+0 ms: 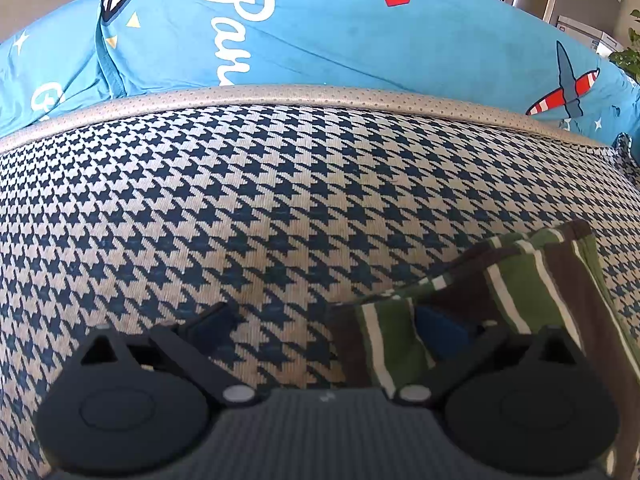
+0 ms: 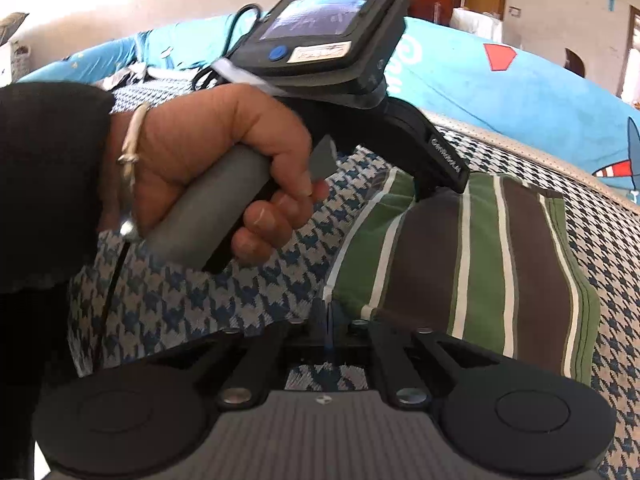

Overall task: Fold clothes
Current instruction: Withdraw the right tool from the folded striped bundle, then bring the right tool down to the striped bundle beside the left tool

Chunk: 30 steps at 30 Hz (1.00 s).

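Closest to my lens, left gripper point(image 1: 326, 320) stands wide on houndstooth mat point(image 1: 240, 200); open mat fills mid-frame, striped garment point(image 1: 520, 280) over its right finger. Right gripper point(image 2: 328, 320) pinches garment's near-left edge, lower centre.
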{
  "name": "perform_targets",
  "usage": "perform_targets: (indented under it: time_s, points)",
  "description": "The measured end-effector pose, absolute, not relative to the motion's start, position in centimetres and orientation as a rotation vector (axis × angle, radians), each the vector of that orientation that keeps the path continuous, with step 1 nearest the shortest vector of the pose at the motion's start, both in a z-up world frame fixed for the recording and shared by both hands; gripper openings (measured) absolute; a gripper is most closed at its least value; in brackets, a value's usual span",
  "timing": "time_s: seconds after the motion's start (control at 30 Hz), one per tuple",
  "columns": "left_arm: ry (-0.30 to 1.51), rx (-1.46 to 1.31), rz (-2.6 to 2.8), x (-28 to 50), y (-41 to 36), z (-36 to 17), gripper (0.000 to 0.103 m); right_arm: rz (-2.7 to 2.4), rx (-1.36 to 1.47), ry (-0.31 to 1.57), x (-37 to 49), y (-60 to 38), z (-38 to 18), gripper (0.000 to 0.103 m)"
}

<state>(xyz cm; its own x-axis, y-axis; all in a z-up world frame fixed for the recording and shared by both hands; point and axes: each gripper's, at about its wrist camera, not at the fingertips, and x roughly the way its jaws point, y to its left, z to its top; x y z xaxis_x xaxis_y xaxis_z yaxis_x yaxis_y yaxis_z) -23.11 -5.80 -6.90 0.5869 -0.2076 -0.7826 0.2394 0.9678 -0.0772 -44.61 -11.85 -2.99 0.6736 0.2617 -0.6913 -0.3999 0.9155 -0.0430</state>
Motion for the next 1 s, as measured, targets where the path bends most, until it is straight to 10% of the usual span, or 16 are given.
perform_targets:
  time_s: [1.0]
  points:
    - [0.884, 0.079, -0.268, -22.2, -5.6, -7.2, 0.103, 0.410, -0.230, 0.745, -44.5, -12.3, -3.8, 0.010]
